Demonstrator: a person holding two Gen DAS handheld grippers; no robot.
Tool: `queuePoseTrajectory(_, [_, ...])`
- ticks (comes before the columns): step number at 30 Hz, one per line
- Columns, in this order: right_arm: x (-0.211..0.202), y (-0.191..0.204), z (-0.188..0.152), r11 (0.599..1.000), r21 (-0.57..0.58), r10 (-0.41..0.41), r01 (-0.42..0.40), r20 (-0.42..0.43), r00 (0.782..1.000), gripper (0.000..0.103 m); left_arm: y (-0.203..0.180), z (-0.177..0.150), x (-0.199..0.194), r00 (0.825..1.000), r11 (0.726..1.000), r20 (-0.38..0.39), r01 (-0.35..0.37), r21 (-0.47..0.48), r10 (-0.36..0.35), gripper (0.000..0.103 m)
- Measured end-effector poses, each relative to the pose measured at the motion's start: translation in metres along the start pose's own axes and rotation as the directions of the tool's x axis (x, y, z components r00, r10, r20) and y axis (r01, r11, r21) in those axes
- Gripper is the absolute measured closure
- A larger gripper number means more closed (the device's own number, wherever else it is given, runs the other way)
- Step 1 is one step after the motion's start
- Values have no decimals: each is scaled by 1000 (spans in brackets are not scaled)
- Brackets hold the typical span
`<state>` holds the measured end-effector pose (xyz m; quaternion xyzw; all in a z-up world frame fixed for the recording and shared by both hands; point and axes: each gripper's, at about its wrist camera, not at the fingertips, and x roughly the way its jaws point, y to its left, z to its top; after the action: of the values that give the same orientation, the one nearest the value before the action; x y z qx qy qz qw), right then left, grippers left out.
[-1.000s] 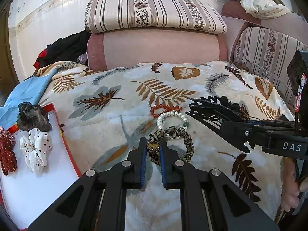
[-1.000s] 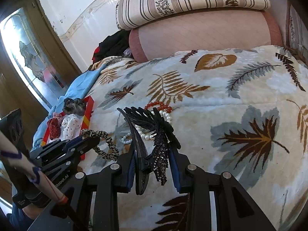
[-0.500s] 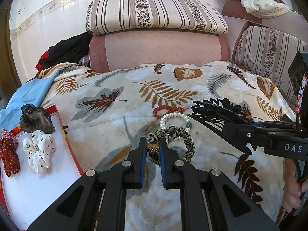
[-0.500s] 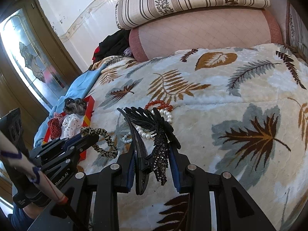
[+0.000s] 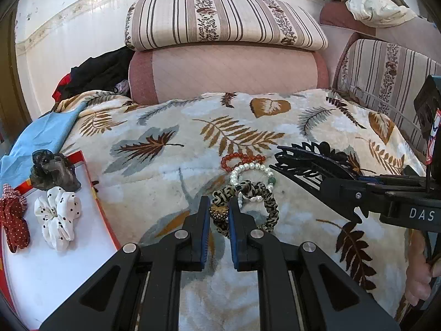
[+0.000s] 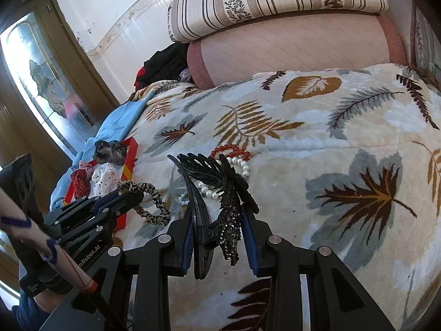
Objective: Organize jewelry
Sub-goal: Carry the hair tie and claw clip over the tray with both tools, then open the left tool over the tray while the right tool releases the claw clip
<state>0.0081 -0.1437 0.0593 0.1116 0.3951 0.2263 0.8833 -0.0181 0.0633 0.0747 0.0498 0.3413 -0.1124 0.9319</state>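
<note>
- At far left, a red-rimmed white tray [image 5: 49,270] lies on the bed, touching the edge of the leaf-print blanket [image 5: 171,176].
- Three scrunchies sit in the tray: a red dotted scrunchie [image 5: 12,218] nearest the left edge, a white dotted scrunchie [image 5: 58,218] beside it, and a dark sheer scrunchie [image 5: 51,169] at the far end.
- A light blue cloth [image 5: 41,135] lies behind the tray, against the blanket's edge.
- The left gripper [image 5: 218,212] has its fingers drawn close together, pinching the gold bead of a leopard-print hair tie [image 5: 264,201]; the rest of the tie's loop rests on the blanket.
- A white pearl bracelet [image 5: 249,168] overlaps the far end of the hair tie, and a red bead bracelet [image 5: 237,160] lies just behind it, touching the pearls.
- The right gripper [image 6: 217,229] clamps a large black hair clip [image 6: 209,176] with a sequinned tassel; the clip's toothed end reaches out over the pearl bracelet, and I cannot tell whether it touches it.
- In the left wrist view the same clip sits just to the right of the bracelets.
- Behind everything, a pink bolster [image 5: 228,71] carries a striped cushion [image 5: 223,22] on top.
</note>
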Motion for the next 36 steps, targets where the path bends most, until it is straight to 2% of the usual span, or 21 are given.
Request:
queuePoseTrajectory(10, [-7,5,-2,1000,6,-10,10,18,1000,69,10,1,-17,999,1000,35,-5,-29,6,91])
queuePoseTrajectory(16, [-14,22,-8,1000,29,2,-3,30,1000,69,29,1,-31,998,998,60,-11,-60,15,91])
queuePoseTrajectory(23, [-14,61,-14,999,26,29,-30,27,999,69,60,-2,-55,995,993,99,-17,-120,29,91])
queuePoseTrajectory(28, [-8,97,-10,999,-17,40,-39,23,999,69,86,-6,-71,992,985,119,-28,-169,49,91])
queuePoseTrajectory(33, [2,139,-5,995,-77,63,-61,12,998,69,123,-16,-90,987,967,134,-51,-248,87,91])
queuePoseTrajectory(36, [14,162,-5,992,-94,82,-82,-11,997,69,145,-22,-100,982,952,132,-89,-294,132,91])
